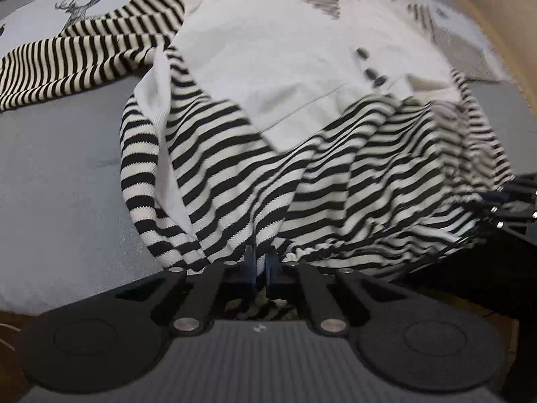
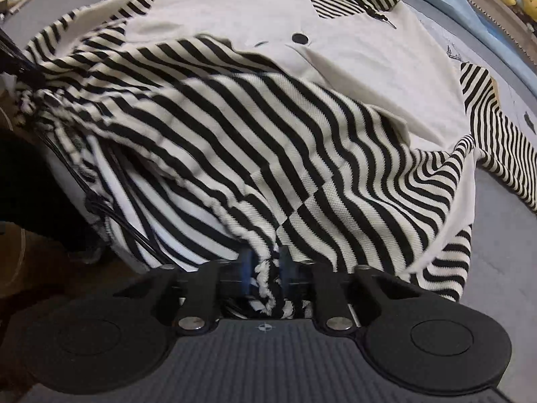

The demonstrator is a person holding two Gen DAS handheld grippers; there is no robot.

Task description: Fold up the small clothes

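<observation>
Left wrist view: the left gripper (image 1: 261, 259) is clamped on the hem of the striped garment (image 1: 235, 154), spread on the grey bed (image 1: 60, 154); right wrist view: the right gripper (image 2: 265, 263) is pinched on a bunched striped edge of the garment (image 2: 255, 127)

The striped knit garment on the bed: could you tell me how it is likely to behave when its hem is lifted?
The striped knit garment looks floppy: it sags in folds between the left gripper and right gripper. Its ribbed weave probably grips well rather than slipping. The loose sleeve would likely trail behind.
</observation>
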